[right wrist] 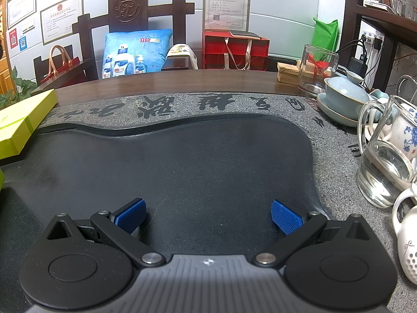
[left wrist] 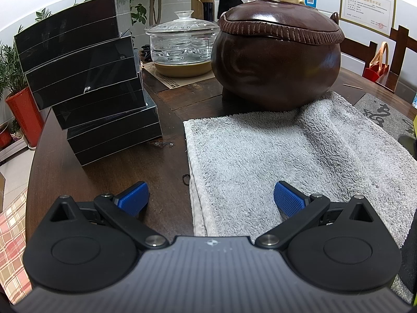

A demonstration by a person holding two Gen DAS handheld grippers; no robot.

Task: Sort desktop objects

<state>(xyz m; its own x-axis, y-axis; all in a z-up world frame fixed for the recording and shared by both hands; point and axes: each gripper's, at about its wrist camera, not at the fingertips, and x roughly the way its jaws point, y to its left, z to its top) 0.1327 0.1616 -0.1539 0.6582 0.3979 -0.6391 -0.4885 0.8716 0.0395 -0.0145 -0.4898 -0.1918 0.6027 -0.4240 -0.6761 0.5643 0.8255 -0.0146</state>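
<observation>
In the left wrist view my left gripper point(left wrist: 211, 198) is open and empty, low over the near left edge of a grey towel point(left wrist: 299, 151). A stack of black boxes point(left wrist: 86, 78) stands to the left on the dark wooden table. A big brown lidded pot point(left wrist: 276, 60) stands behind the towel, touching its far edge. In the right wrist view my right gripper point(right wrist: 208, 216) is open and empty above the dark hollow of a stone tea tray point(right wrist: 182, 161). A yellow-green box point(right wrist: 23, 122) lies at the tray's left edge.
A glass lidded bowl with cups point(left wrist: 182, 44) stands behind the boxes. Right of the tray stand a glass pitcher with water point(right wrist: 385, 161), a celadon lidded cup point(right wrist: 344, 96), a clear glass point(right wrist: 315, 70) and a white teapot point(right wrist: 409, 240). A small black ring point(left wrist: 186, 178) lies by the towel.
</observation>
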